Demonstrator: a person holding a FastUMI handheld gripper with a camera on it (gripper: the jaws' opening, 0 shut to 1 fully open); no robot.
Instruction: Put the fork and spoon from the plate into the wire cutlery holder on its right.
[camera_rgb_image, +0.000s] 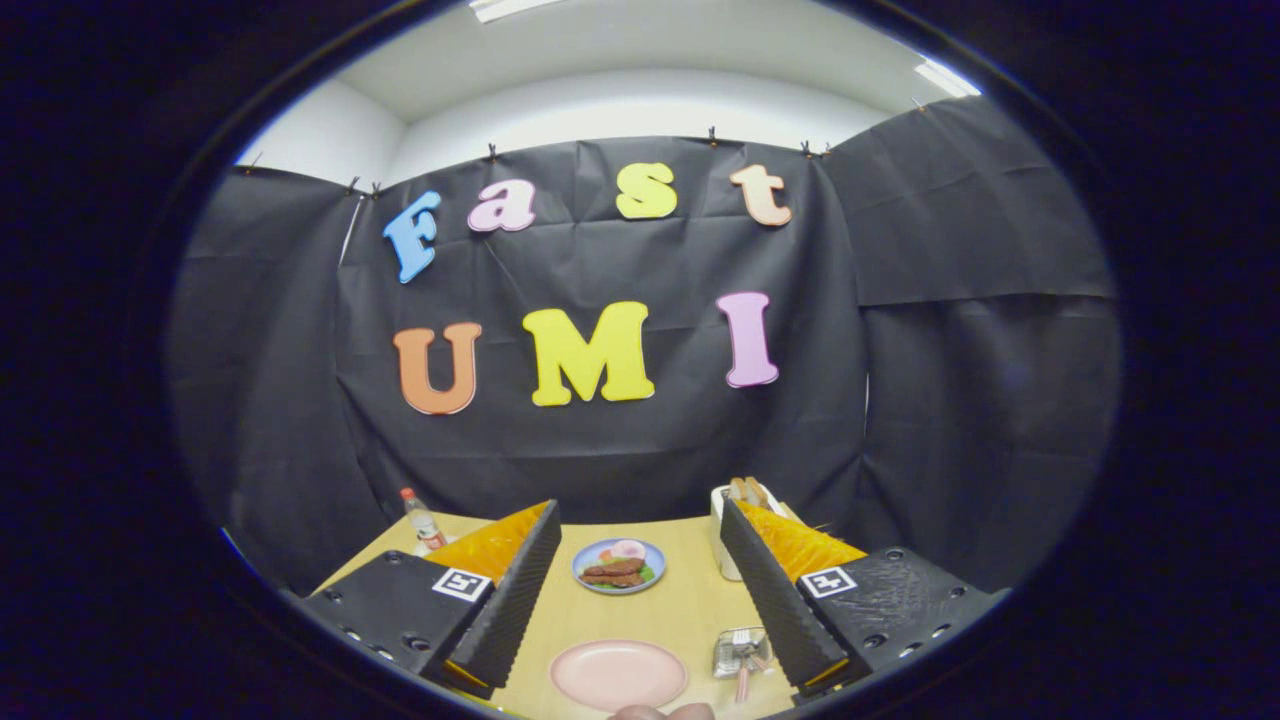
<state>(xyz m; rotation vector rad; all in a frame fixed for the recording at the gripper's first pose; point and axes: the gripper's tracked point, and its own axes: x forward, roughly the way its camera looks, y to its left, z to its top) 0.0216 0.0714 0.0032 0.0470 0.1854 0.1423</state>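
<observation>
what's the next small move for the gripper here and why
Probably just draw the open gripper back: the pink plate between its fingers looks bare, and pink-handled cutlery already sits in the wire holder to the plate's right, by the right finger, so the task looks done.

1. My camera rides on me, looking forward along my two black ribbed fingers, which stand wide apart.
2. It sits raised above the light wooden table, facing the black cloth back wall head-on.
3. The pale pink oval plate lies near, between my fingers; the small blue food plate lies farther ahead.
</observation>
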